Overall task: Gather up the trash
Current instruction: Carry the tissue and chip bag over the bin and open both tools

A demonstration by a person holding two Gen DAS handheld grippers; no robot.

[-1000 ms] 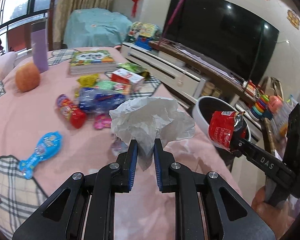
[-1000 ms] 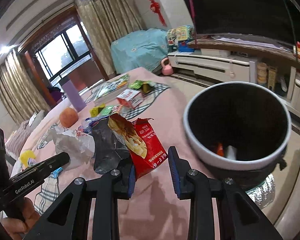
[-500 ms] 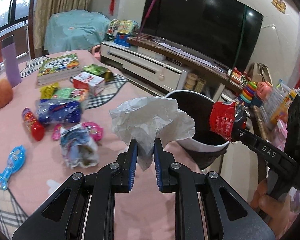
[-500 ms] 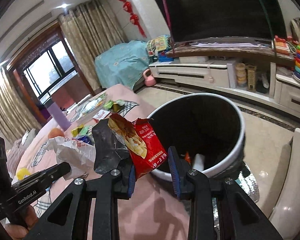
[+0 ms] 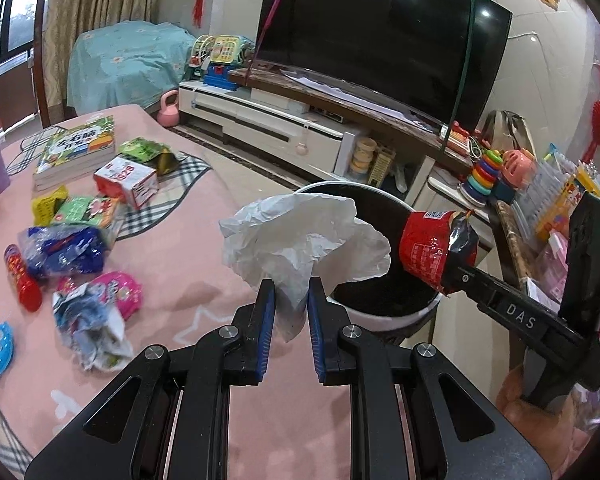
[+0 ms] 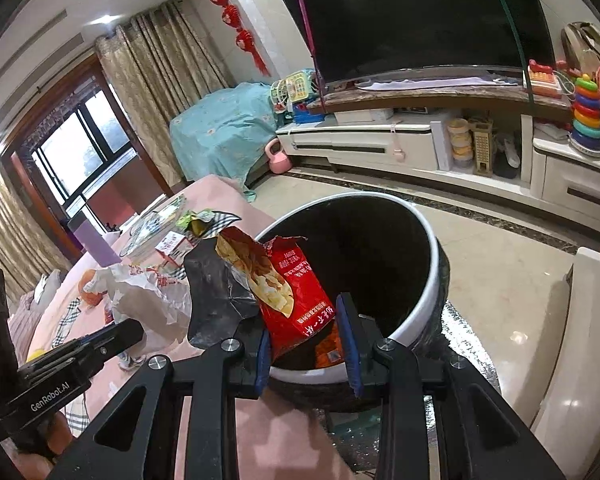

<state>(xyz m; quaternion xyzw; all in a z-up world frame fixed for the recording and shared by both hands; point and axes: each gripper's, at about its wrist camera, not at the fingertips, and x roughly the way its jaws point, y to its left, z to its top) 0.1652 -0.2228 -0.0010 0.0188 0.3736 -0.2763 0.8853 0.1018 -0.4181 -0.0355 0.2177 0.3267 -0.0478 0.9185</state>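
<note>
1. Over the bin rim: right gripper (image 6: pixel 306 338) has jaws spread; the red snack bag (image 6: pixel 290 284) sits between them, against the left pad, visible gap to the right pad. Can't tell if it's actually pinched.
2. Bag's long axis runs up and away from the jaws, torn open mouth at the far end, tilted left. Red front with chip photo and white print, dark crumpled inner foil folded out on the left.
3. Bag hangs above the trash bin (image 6: pixel 430 276), white rim, black inside, some trash at the bottom.
4. Left gripper (image 5: pixel 292 308) clamped on the crumpled white paper (image 5: pixel 300 236); paper fans upward from the pinch, over the pink table edge just beside the bin (image 5: pixel 384 314).
5. Wrappers (image 5: pixel 88 320) lie on the pink tablecloth (image 5: pixel 188 248).
</note>
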